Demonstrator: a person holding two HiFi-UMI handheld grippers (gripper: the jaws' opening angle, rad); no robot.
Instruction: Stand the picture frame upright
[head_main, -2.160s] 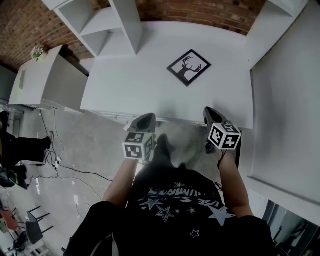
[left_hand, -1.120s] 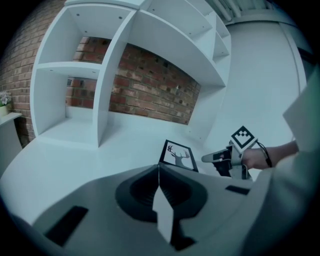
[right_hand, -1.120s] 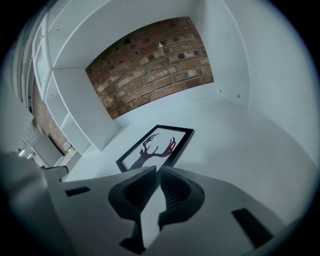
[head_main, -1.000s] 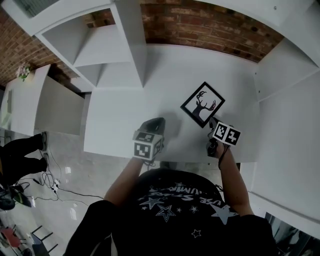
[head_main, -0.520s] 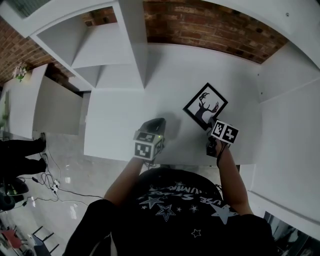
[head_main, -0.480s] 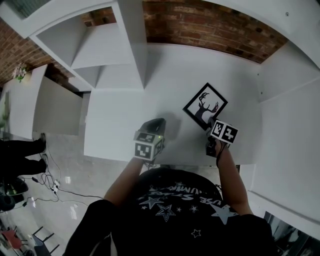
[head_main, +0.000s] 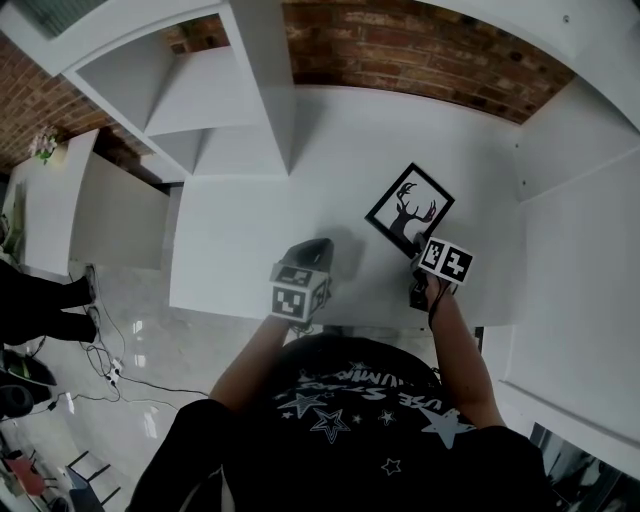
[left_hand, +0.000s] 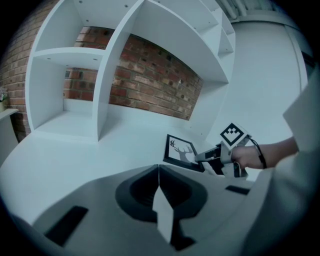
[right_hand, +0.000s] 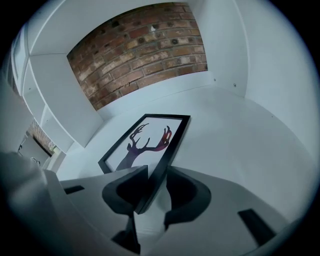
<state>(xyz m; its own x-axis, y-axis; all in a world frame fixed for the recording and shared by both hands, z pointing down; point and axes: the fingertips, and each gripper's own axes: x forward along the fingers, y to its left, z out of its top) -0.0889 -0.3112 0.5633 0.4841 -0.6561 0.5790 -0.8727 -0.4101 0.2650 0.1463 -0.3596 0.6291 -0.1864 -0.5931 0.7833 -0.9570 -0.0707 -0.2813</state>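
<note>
A black picture frame (head_main: 410, 208) with a deer silhouette lies face up on the white desk (head_main: 330, 160). My right gripper (head_main: 419, 243) is at the frame's near corner. In the right gripper view its jaws (right_hand: 156, 192) have just been opening and stand apart, with the frame's (right_hand: 145, 142) black edge running between them and a gap on the right side. My left gripper (head_main: 314, 248) hovers over the desk to the left of the frame, shut and empty (left_hand: 159, 172). The left gripper view also shows the frame (left_hand: 180, 151) and the right gripper (left_hand: 202, 157).
White open shelving (head_main: 220, 90) stands at the desk's back left, and a brick wall (head_main: 420, 50) runs behind. A white side panel (head_main: 570, 200) closes the right. The desk's front edge (head_main: 240, 305) is just under my left hand.
Since the earliest frame both grippers have moved forward from the desk's front edge. The right one has come up to the frame's near corner; over the last second both have kept almost still.
</note>
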